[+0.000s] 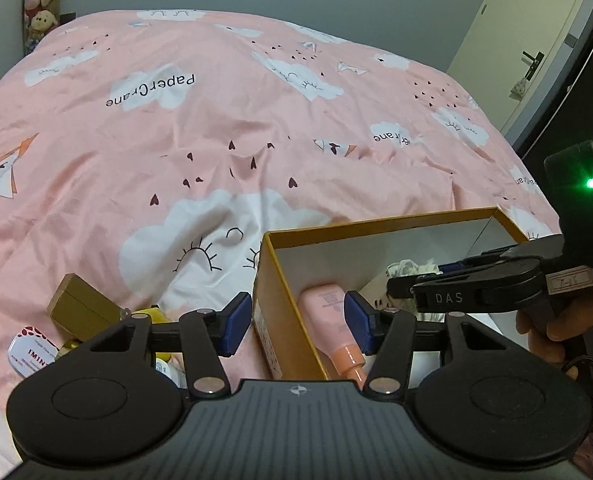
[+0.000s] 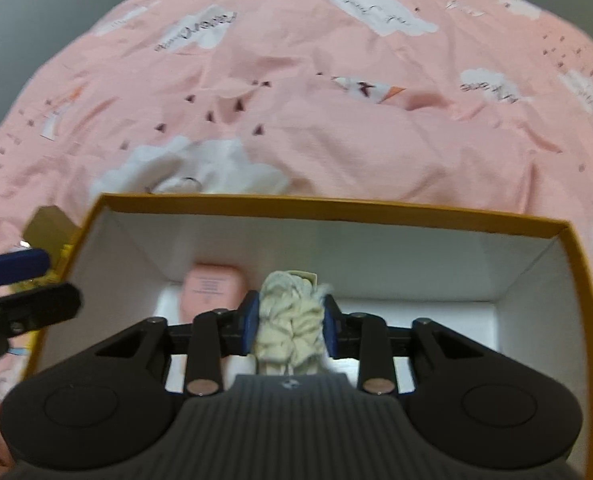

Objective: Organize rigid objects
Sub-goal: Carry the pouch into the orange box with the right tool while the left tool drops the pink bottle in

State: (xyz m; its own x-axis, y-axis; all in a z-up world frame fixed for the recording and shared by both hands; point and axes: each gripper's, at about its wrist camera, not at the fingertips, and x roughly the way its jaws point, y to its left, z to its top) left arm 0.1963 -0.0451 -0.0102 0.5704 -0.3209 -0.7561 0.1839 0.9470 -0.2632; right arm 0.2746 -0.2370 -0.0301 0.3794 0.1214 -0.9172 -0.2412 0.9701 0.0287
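Drop-off step: right gripper (image 2: pixel 289 330) is down inside the yellow box (image 2: pixel 324 203), pads against a cream fluffy item (image 2: pixel 290 320), beside the pink bottle (image 2: pixel 212 288). Left gripper (image 1: pixel 298 326) gapes empty over the box's edge. Next: release, lift clear, then left fetches the gold box (image 1: pixel 81 309).

An open box (image 2: pixel 328 210) with yellow-brown sides and a white inside sits on the bed, low in the right wrist picture. A pink bottle (image 1: pixel 330 322) with a peach cap lies flat inside, by the box's left wall. A fluffy cream-white thing (image 2: pixel 290 328) is in the middle of the box. A small gold box (image 1: pixel 81 306) lies outside, at lower left in the left wrist picture.
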